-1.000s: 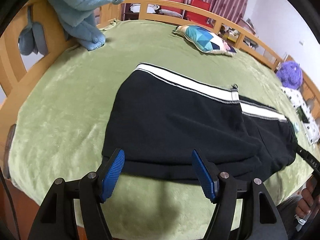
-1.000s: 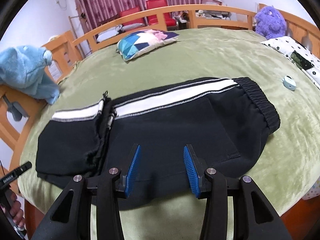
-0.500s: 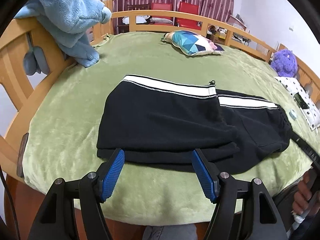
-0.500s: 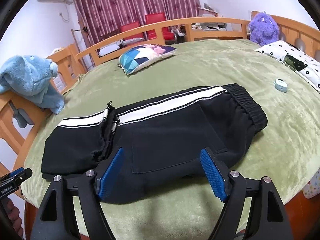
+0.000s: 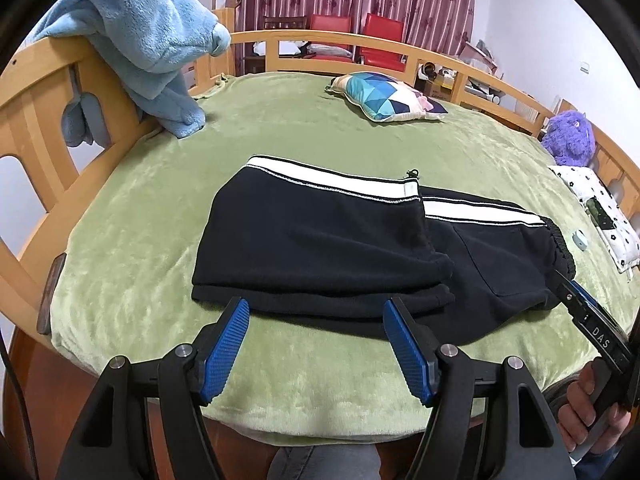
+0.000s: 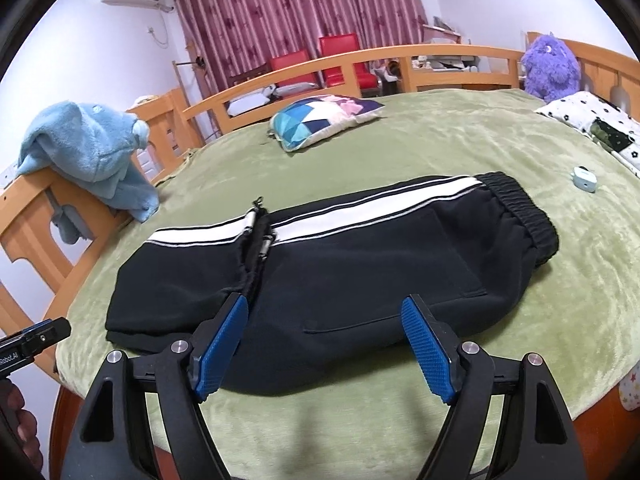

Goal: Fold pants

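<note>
Black pants [image 5: 320, 240] with a white side stripe lie folded on the green bed cover; the leg half is folded over onto the waist half. They also show in the right wrist view [image 6: 340, 264], elastic waistband at the right. My left gripper [image 5: 316, 336] is open and empty, held just before the pants' near edge. My right gripper [image 6: 324, 336] is open and empty, above the near edge of the pants. The right gripper also shows at the right edge of the left wrist view [image 5: 592, 324].
A blue plush blanket [image 5: 152, 40] hangs on the wooden bed rail [image 5: 36, 120] at the left. A patterned pillow [image 5: 388, 96] lies at the back. A purple plush toy [image 6: 552, 64], a dotted cloth [image 6: 592, 124] and a small pale-blue case [image 6: 584, 178] are at the right.
Both grippers have pulled back from the pants toward the bed's near edge. The right gripper's jaws have opened wider. The pants have not moved.
</note>
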Tool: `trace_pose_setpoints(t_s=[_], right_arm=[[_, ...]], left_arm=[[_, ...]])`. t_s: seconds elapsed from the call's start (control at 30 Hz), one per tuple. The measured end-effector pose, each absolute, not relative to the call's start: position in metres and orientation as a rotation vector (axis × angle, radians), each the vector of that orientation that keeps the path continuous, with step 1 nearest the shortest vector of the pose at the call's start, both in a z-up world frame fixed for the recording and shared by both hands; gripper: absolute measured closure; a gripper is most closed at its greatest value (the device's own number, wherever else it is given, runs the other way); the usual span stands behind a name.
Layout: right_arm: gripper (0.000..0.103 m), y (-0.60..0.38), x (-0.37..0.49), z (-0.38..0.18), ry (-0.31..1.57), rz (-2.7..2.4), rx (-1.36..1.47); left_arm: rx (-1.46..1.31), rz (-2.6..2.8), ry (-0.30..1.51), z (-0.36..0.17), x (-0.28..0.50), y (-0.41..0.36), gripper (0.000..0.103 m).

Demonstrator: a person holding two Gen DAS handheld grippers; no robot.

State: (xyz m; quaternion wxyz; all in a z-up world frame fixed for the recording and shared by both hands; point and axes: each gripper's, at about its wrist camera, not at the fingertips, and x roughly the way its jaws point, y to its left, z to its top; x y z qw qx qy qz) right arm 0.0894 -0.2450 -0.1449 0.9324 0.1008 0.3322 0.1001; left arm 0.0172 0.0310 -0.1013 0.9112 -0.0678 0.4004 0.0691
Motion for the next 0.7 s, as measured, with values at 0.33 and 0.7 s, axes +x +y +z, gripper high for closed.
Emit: trace_pose_setpoints(t_s=[0.33, 0.7], right_arm=[[0.024, -0.226, 0.08, -0.143, 0.689, 0.242, 0.17], [0.037, -0.23, 0.09, -0.153, 0.735, 0.251, 0.18]], left_arm=[[-0.159, 0.144, 0.8, -0.095, 0.003, 0.036, 0.035], [-0.282, 0.163, 0.909, -0.134, 0.031, 0.108, 0.035]])
